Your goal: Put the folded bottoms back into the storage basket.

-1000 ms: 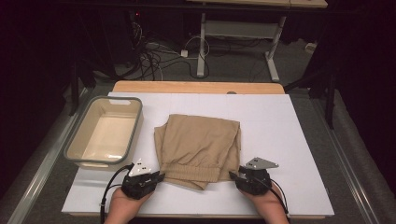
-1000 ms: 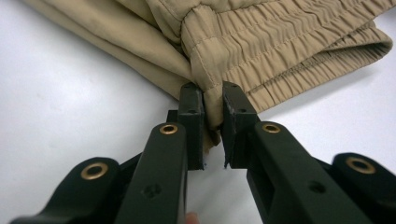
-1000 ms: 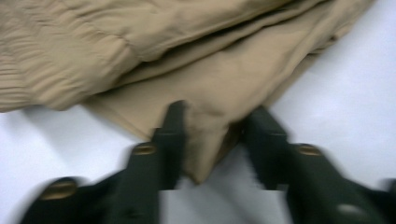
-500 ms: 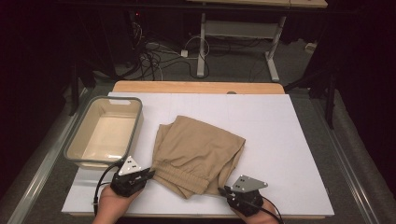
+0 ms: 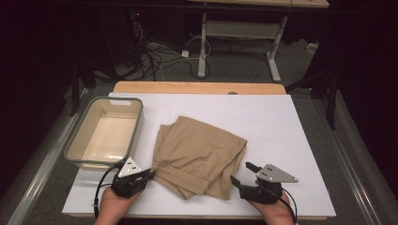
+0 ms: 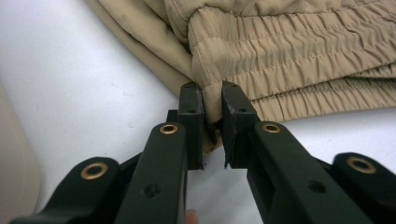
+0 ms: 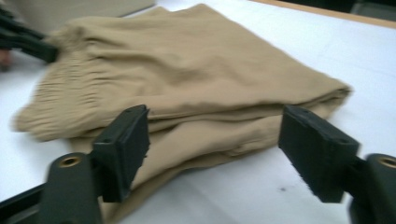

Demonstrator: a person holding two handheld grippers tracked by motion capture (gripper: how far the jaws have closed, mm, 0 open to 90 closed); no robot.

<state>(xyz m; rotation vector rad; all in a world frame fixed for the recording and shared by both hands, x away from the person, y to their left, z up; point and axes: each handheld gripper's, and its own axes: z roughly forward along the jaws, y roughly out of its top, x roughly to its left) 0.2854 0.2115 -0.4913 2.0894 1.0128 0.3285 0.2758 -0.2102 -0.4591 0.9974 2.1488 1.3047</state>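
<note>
A folded tan garment (image 5: 197,154) with an elastic waistband lies on the white board (image 5: 291,126), turned at an angle. My left gripper (image 5: 149,174) is at its near left corner. In the left gripper view its jaws are shut on the gathered waistband corner (image 6: 212,93) of the garment (image 6: 289,46). My right gripper (image 5: 240,172) sits just off the near right edge; its jaws have just been opening. In the right gripper view they (image 7: 215,126) stand wide apart, touching nothing, with the garment (image 7: 187,60) lying beyond them. The left gripper (image 7: 32,44) shows at the cloth's far corner.
A grey-rimmed, cream tub (image 5: 75,157) stands empty at the board's left side, close behind my left hand. A wooden table edge (image 5: 197,87) runs along the back. The board's right half is bare white.
The garment has swung round on the board while the left gripper kept its hold. The right gripper has let go of the near edge, opened wide and drawn back to the right.
</note>
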